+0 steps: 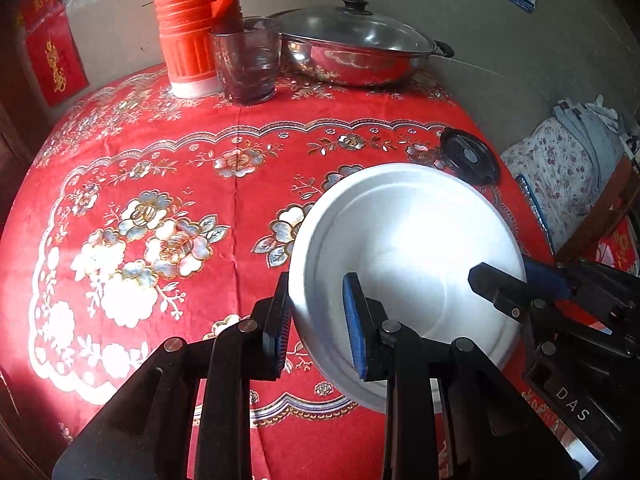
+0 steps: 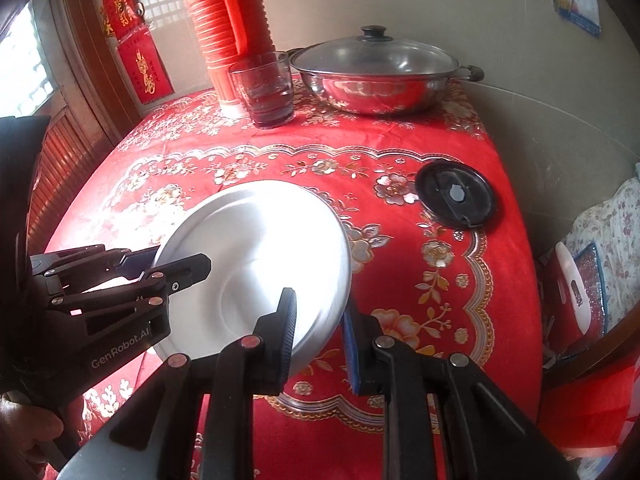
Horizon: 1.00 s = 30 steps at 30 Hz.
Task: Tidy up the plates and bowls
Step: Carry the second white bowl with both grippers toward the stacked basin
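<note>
White and round, the shiny plate point(image 1: 404, 248) is pinched at both edges by my left gripper point(image 1: 320, 320) and right gripper point(image 2: 320, 332), near the black round lid point(image 2: 456, 200).

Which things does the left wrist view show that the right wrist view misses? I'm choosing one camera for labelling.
Only the left wrist view shows the folded grey clothes on the floral bedding.

Only the right wrist view shows the window, the person's hand and a white object beside the table.

Both show the white plate gripped at opposite rim edges by the left claw and right claw, plus the lidded pot, glass, red thermos and black lid.
</note>
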Available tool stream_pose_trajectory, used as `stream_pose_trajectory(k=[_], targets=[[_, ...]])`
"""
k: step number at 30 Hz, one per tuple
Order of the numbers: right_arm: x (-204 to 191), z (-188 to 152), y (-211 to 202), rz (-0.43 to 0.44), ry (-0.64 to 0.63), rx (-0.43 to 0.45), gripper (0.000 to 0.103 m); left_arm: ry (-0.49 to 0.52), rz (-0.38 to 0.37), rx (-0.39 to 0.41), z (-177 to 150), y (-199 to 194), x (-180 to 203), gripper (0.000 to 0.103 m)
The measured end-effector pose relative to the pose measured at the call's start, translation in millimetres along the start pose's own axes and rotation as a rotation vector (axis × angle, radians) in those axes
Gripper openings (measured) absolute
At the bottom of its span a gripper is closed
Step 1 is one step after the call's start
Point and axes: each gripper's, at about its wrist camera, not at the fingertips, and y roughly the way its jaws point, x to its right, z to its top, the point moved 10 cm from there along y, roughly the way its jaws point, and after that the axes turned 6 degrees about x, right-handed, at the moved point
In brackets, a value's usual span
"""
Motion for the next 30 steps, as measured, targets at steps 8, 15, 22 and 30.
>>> stream_pose_trajectory(k=[8, 15, 22, 30], targets=[[-44, 0, -6, 0.015, -0.064, 0.009, 0.024, -0.035, 0.030, 0.030, -15, -28, -37, 0.025], [-85, -1, -15, 0.036, -0.124, 0.019, 0.024, -0.077, 0.057, 0.051, -29, -52, -71, 0.025], [-133, -3, -20, 0.076, -0.195, 0.029, 0.024, -0.120, 0.106, 0.076, -44, -80, -114, 0.025], [-190, -6, -17, 0.126, -0.273, 0.027, 0.024, -0.178, 0.149, 0.099, -63, -110, -166, 0.025]])
